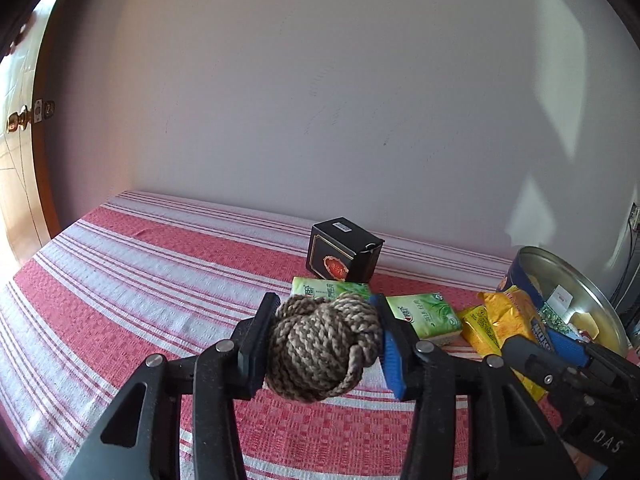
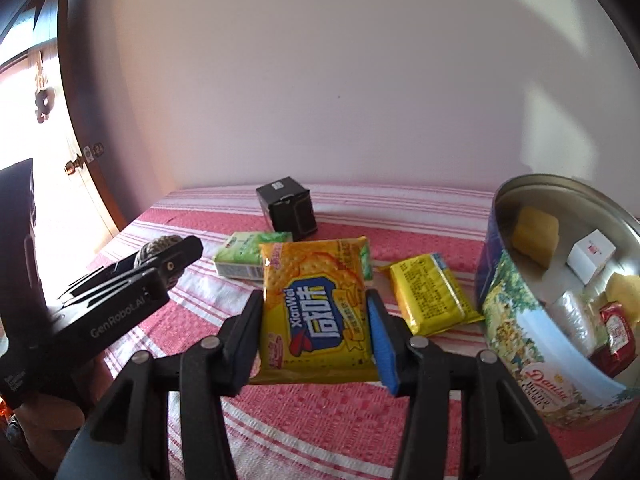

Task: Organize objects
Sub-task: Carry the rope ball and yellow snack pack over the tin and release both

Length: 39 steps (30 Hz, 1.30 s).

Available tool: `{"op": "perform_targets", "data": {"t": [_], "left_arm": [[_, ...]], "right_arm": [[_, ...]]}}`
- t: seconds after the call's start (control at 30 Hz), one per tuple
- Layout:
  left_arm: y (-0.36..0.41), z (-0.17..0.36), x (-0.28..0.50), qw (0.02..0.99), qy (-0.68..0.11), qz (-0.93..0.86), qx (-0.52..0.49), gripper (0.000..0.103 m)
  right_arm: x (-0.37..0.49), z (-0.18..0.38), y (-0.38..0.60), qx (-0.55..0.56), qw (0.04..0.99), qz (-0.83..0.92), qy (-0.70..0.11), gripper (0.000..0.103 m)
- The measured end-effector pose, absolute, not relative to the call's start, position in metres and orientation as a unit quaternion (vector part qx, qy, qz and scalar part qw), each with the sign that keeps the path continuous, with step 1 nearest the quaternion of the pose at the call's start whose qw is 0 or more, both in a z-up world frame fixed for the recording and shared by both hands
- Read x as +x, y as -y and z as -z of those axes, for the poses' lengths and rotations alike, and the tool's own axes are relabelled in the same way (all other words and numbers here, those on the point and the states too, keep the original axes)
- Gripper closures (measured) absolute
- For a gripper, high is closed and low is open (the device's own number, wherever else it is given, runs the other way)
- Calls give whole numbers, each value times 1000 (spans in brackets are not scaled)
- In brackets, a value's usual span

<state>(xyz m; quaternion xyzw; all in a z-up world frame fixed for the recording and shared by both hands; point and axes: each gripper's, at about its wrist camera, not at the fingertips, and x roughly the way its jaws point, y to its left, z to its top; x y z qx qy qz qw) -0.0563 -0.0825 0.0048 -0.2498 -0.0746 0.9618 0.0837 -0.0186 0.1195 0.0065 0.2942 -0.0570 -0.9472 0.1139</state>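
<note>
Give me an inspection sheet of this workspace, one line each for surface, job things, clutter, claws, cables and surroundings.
Surface: red and white striped cloth, flat.
Job things: open cookie tin on the right, partly filled; rope ball and cracker packet held up; yellow packet, two green tissue packs and black box lying on the cloth.
Clutter: nothing seen.
Claws: left claw shut on the rope ball; right claw shut on the cracker packet.
Cables: dark cables behind the tin, by the wall.
Surroundings: plain wall; wooden door with a knob on the left.
</note>
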Motion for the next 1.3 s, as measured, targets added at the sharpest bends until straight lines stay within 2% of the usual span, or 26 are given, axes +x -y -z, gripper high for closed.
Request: {"op": "perform_targets", "data": {"t": [0.4,0.87,1.3], "left_arm": [[60,-13,-35,94,47,-975,-194,54],[10,-17,-13,107,8,-977,-186,54],[-44,-24,4,140,10,-973,-185,54]], "right_arm": [[4,-34,-150,209,52,976,36,53],[15,-41,-202,205,16,978,44,53],[19,-43,-231,202,-7,979,31,53]]}}
